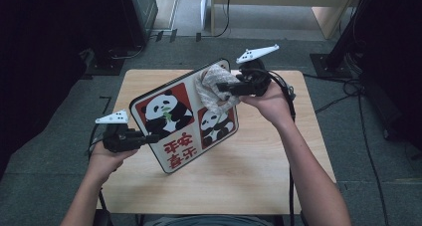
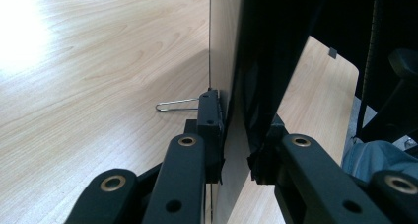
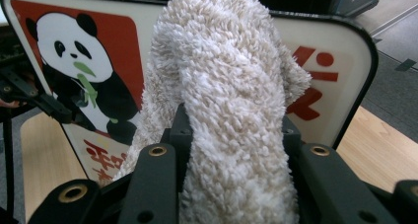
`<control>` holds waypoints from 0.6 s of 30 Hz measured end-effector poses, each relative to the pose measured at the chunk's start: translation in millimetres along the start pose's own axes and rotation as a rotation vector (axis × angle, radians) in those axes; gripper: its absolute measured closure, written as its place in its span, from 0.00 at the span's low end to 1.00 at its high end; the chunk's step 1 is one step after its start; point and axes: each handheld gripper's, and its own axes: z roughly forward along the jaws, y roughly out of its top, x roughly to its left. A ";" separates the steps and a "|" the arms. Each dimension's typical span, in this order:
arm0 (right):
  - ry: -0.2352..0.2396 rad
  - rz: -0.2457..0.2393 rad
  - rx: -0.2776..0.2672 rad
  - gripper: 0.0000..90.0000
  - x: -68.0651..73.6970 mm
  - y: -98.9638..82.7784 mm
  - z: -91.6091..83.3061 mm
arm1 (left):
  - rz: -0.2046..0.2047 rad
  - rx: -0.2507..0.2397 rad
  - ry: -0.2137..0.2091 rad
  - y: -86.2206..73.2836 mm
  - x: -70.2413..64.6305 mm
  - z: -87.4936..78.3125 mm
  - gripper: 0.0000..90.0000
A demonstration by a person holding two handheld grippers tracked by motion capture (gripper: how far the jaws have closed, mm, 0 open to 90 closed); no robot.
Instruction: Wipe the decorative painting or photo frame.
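Pale wood grain covers the small table (image 1: 249,186) where we work, seen from above with our two forearms coming in from the bottom edge. Between our hands we hold up a flat panda board (image 1: 184,117), white with a dark rim, red panels, two black-and-white pandas and red characters. It stands tilted above the middle of the table, its lower corner close to the tabletop; whether that corner touches the wood we cannot tell.

Our left gripper (image 1: 144,139) grips the board at its left edge. In the left gripper view (image 2: 236,150) the board (image 2: 231,61) runs edge-on between the two black jaws, which are clamped on it from both sides. A thin wire clip (image 2: 175,105) lies on the table (image 2: 88,86) just beside the left jaw.

Our right gripper (image 1: 224,88) is near the board's upper right corner, holding a fluffy cream cloth (image 1: 215,86) pressed against the printed face. In the right gripper view (image 3: 231,150) the cloth (image 3: 226,86) bulges up between the jaws, which are closed tight on it, with the board (image 3: 340,56) right behind.
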 end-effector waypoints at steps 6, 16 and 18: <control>0.005 0.001 -0.006 0.73 -1.9 -11.8 2.4 | -0.007 0.004 -0.014 -0.4 1.5 -0.2 0.88; 0.015 0.012 -0.003 0.73 -2.9 -22.3 8.6 | -0.006 -0.007 -0.002 -1.6 -0.6 -0.2 0.88; 0.016 0.015 -0.004 0.73 -2.6 -23.8 9.2 | -0.007 -0.008 -0.002 -1.8 -0.4 -0.2 0.88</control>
